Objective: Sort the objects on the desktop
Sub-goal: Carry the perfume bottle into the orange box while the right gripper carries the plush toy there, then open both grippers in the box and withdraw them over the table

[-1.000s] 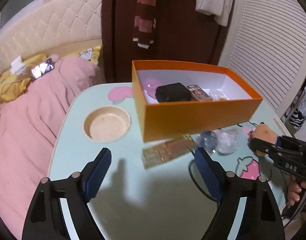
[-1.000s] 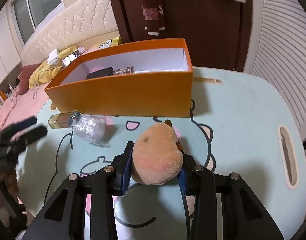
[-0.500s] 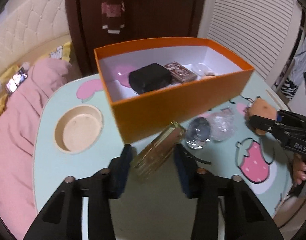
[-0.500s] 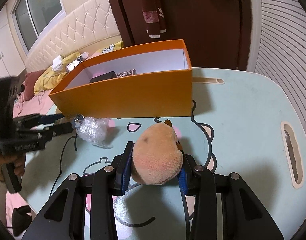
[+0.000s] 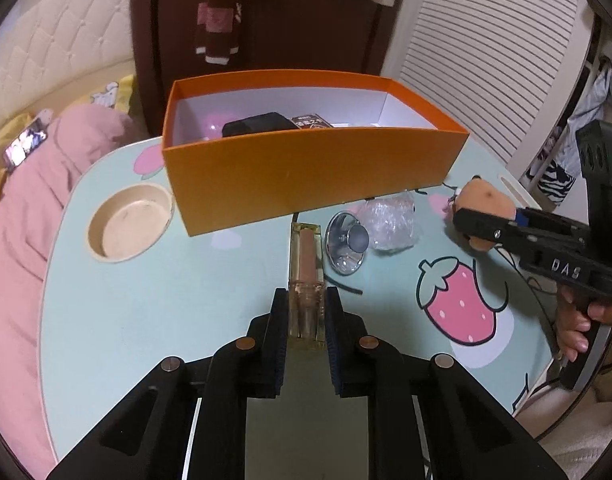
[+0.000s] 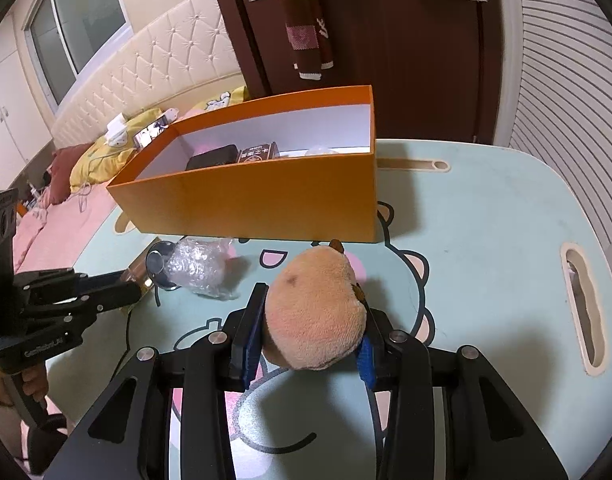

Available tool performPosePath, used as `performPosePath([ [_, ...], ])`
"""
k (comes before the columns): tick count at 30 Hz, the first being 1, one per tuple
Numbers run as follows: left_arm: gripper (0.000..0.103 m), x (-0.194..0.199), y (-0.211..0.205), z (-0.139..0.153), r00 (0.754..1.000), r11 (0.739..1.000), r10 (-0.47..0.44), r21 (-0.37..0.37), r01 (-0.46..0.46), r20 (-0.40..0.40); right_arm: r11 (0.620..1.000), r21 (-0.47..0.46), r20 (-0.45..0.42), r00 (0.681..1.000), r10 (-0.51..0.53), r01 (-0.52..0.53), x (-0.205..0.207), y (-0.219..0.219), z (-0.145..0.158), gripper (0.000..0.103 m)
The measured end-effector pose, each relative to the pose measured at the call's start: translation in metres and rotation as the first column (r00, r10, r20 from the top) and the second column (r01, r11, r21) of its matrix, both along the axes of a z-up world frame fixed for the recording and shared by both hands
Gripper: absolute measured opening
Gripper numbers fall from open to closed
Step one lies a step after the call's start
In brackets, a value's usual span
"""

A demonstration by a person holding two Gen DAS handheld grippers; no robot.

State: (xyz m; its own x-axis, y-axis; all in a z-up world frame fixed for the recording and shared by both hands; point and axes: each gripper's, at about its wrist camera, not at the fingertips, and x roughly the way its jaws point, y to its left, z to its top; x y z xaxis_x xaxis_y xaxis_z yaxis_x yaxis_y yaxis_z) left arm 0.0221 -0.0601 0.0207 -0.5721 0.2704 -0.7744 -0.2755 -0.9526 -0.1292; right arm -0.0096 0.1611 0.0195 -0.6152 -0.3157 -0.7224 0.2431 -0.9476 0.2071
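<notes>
Left tool [image 5: 305, 300] around clear, gold-edged bottle [image 5: 305, 264].

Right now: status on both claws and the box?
Left claw just closed on gold bottle. Right claw clamping plush toy. Orange box open, nothing blocking.

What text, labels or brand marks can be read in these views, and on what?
"DAS": on the right gripper body, left wrist view.
White lettering on the left gripper body: too blurred to read.
Brown packet in the orange box: characters, too small to read.
Scarf lettering: unreadable.
</notes>
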Motion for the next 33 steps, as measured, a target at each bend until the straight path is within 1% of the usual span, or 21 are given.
performPosePath([
  [3, 0.016, 0.009, -0.011, 0.014, 0.999, 0.999, 0.033, 0.035, -0.032, -0.036, 1.0, -0.004, -0.01, 1.0, 0.0, 0.0, 0.002, -0.001, 0.005, 0.04],
  [7, 0.016, 0.016, -0.02, 0.048, 0.993, 0.997, 0.04, 0.07, -0.033, -0.108, 1.0, -0.005, -0.045, 0.999, 0.009, -0.009, 0.005, -0.003, 0.019, 0.04],
  [9, 0.016, 0.011, -0.021, 0.062, 0.988, 0.998, 0.037, 0.064, -0.027, -0.147, 1.0, -0.012, -0.064, 0.998, 0.021, -0.021, 0.004, -0.005, 0.029, 0.04],
  [13, 0.016, -0.017, -0.021, 0.081, 0.979, 0.998, 0.029, 0.054, -0.018, -0.2, 0.999, -0.007, -0.118, 0.992, 0.046, -0.047, -0.005, -0.014, 0.048, 0.04],
  [16, 0.016, -0.049, -0.021, 0.083, 0.977, 0.999, 0.026, 0.048, -0.016, -0.211, 0.999, 0.0, -0.144, 0.988, 0.053, -0.054, -0.021, -0.023, 0.058, 0.04],
  [19, 0.016, -0.08, -0.016, 0.078, 0.98, 0.999, 0.021, 0.041, -0.013, -0.197, 0.998, -0.009, -0.142, 0.988, 0.058, -0.06, -0.045, -0.031, 0.062, 0.04],
  [23, 0.016, -0.107, -0.005, 0.065, 0.987, 1.0, 0.008, 0.022, -0.005, -0.159, 0.998, -0.002, -0.131, 0.989, 0.065, -0.066, -0.075, -0.043, 0.062, 0.04],
  [27, 0.016, -0.12, -0.002, 0.053, 0.992, 1.0, 0.01, 0.023, -0.007, -0.127, 0.998, 0.003, -0.109, 0.992, 0.061, -0.061, -0.101, -0.052, 0.054, 0.04],
  [33, 0.016, -0.131, -0.003, 0.036, 0.996, 0.999, 0.024, 0.023, -0.022, -0.088, 0.999, -0.011, -0.058, 0.997, 0.042, -0.043, -0.127, -0.056, 0.039, 0.04],
])
